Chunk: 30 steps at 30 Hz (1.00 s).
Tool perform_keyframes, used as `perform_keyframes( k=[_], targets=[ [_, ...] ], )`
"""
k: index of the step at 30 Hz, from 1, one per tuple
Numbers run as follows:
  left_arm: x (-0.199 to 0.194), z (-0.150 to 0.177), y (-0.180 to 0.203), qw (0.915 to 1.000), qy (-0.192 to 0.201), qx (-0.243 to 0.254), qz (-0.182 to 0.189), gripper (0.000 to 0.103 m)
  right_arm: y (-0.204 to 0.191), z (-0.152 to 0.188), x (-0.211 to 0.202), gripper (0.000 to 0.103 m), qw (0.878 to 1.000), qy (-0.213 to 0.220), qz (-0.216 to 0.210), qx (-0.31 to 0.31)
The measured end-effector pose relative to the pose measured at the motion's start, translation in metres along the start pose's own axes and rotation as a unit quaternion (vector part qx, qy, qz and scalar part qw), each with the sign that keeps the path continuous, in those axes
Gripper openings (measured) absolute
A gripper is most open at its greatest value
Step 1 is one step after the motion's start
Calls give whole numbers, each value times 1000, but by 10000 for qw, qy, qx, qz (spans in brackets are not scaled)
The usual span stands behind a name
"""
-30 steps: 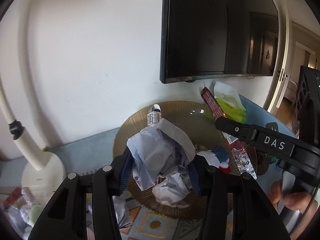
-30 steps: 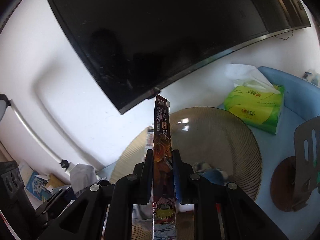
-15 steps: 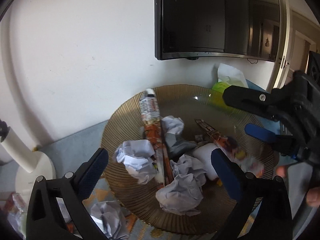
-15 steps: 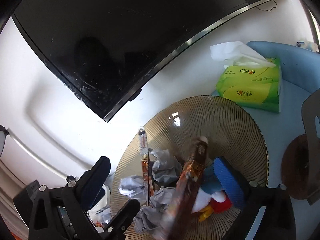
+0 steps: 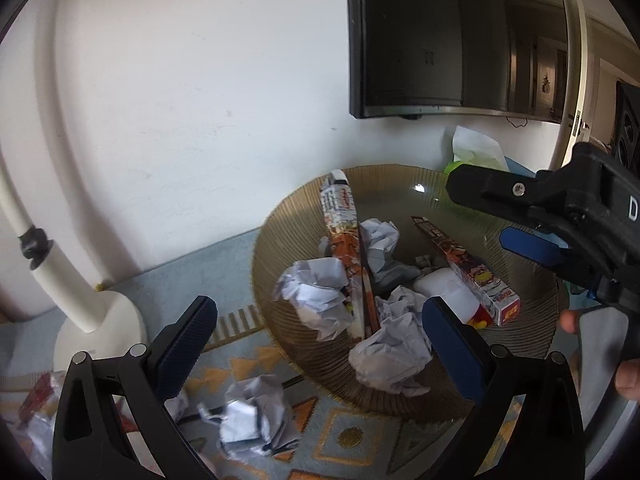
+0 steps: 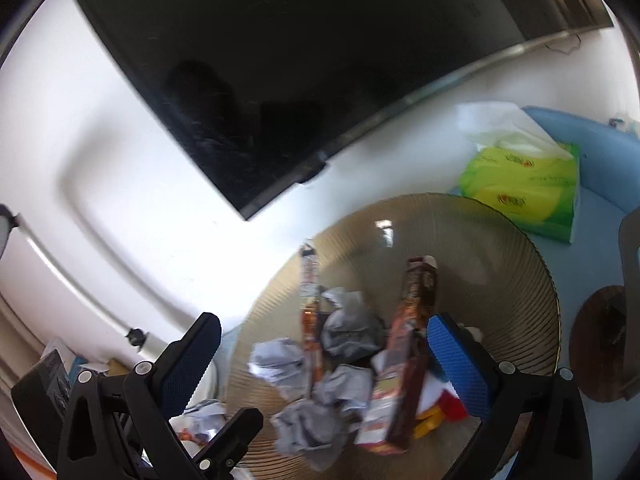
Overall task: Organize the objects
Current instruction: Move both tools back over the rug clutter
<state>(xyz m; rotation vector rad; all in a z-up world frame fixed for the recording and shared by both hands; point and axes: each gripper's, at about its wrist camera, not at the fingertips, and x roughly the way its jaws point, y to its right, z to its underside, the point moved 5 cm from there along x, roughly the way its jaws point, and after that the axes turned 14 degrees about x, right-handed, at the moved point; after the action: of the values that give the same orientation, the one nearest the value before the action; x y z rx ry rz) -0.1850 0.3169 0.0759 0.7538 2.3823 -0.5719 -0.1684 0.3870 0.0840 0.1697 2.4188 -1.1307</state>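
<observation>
Inspection at this moment: I hold both claws over the ribbed amber bowl (image 5: 280,240). The left claw (image 5: 320,332) stands with its jaws fully apart and nothing between the pads. The right claw (image 6: 324,356) is likewise spread wide and grips nothing; the long snack box (image 6: 404,360) under it lies free in the bowl, one end propped on the crumpled paper balls (image 5: 316,292).

The bowl serves as the collecting point, I judge: it carries several paper balls, a second long wrapper (image 5: 344,240) leaning toward the rim, and a small white, red and yellow toy (image 6: 440,400), partly hidden. Both claws are empty because their loads now sit in the bowl.

Outstanding: one paper ball (image 5: 252,412) lies outside on the patterned cloth (image 5: 352,440), just beside the bowl, with more litter at the far left edge, too blurred to name.

Surroundings: the table stands against a white wall under a dark television (image 5: 440,40). A green tissue pack (image 6: 524,192) sits behind the bowl, a white lamp base (image 5: 100,320) to the left.
</observation>
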Motion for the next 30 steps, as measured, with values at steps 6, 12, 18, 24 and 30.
perform_keyframes(
  k=[6,12,18,24,30],
  targets=[
    [-49,5,-39,9988,73,-99,-469,103,-51,19,-22,103,9983,54,-180,-556],
    [-118,33,-105,9931,178,-391,-1090,103,-99,65,-41,103,9927,-152,-367,-1136],
    [-160,93,-167,9817,-115,-657,-1785,103,-128,141,-37,103,9827,-739,-413,-1647],
    [-160,193,-198,9743,-758,-1097,-1814,103,-133,239,-19,103,9611,-1389,-71,-2387],
    [-135,245,-196,9732,-1104,-1335,-1510,103,-120,318,18,103,9211,-1880,609,-3355]
  ],
)
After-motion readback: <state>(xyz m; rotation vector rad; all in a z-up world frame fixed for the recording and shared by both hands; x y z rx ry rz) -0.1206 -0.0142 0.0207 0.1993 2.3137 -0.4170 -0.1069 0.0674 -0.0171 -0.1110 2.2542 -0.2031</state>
